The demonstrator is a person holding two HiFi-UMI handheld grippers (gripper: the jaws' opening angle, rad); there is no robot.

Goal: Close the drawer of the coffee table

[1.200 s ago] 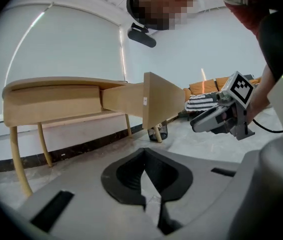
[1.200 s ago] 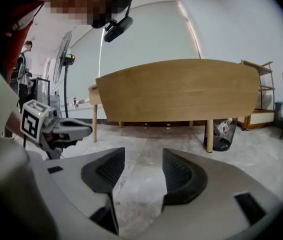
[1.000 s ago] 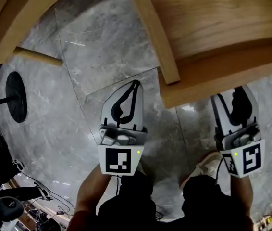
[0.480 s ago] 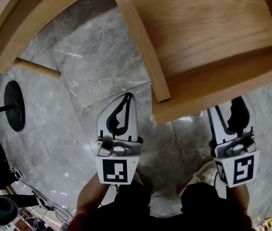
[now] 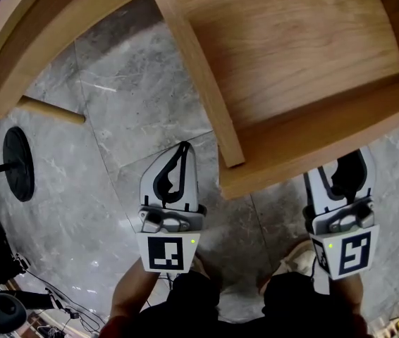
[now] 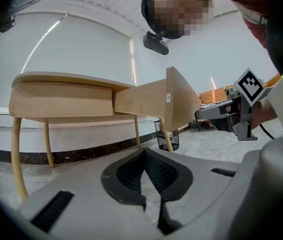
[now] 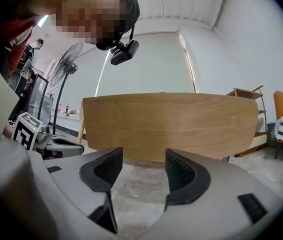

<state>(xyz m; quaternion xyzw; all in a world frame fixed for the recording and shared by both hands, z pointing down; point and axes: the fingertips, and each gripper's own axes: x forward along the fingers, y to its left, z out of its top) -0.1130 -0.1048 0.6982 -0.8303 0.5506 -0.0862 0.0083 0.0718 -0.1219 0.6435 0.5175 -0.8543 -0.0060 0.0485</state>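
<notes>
The light wooden drawer (image 5: 305, 62) stands pulled far out of the coffee table (image 5: 16, 41), and it looks empty inside. Its curved front panel (image 5: 319, 143) faces me and fills the right gripper view (image 7: 171, 126). My right gripper (image 5: 349, 162) points level at that panel, just short of it. Its jaws (image 7: 144, 156) are opening with nothing between them. My left gripper (image 5: 183, 148) hovers over the floor left of the drawer's corner, with its tips together (image 6: 144, 151) and empty. In the left gripper view the drawer's side (image 6: 141, 99) juts out from the table (image 6: 61, 91).
Grey marble floor (image 5: 129, 62) lies under everything. A slanted wooden table leg (image 5: 51, 110) and a black round stand base (image 5: 17, 162) are at the left, with cables at the bottom left. A mesh bin (image 6: 167, 140) stands beyond the table. My shoes (image 5: 295, 255) are below the grippers.
The drawer front now sits lower in the head view, closer to both grippers. The right gripper has risen to the panel and its jaws stand slightly wider. The left gripper has barely moved.
</notes>
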